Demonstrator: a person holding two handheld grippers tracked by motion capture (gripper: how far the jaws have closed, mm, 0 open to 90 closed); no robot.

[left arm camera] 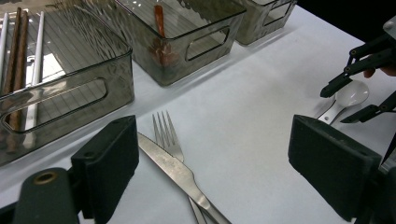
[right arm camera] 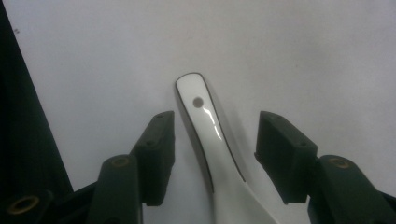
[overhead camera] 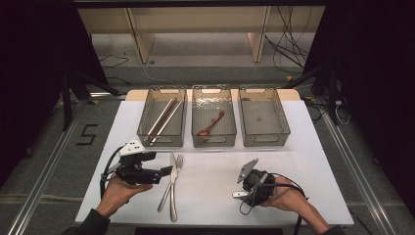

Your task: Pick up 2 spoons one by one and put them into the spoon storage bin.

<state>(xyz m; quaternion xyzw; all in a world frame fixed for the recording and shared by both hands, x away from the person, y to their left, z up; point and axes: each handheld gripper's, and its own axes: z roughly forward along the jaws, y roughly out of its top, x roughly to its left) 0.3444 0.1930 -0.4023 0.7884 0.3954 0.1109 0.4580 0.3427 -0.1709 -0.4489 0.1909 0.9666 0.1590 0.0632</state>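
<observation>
Where handle hole shows, right gripper (right arm camera: 212, 154) straddles spoon (right arm camera: 210, 140)

Legible marking: a single dark numeral "5" (overhead camera: 88, 134), laid out in angular block strokes on the grey floor (overhead camera: 49, 161) to the left of the table (overhead camera: 293, 161). No other text, label, brand or sign can be read on the trays, the cutlery or the tongs.

Each black claw (overhead camera: 164, 172) has two blocky rubber pads (right arm camera: 156, 156) on hinged bars with brass-ringed pivot holes behind them, a grey three-cornered plate (overhead camera: 131, 147) on top, a black cable trailing, and dark sleeves (overhead camera: 90, 220).
</observation>
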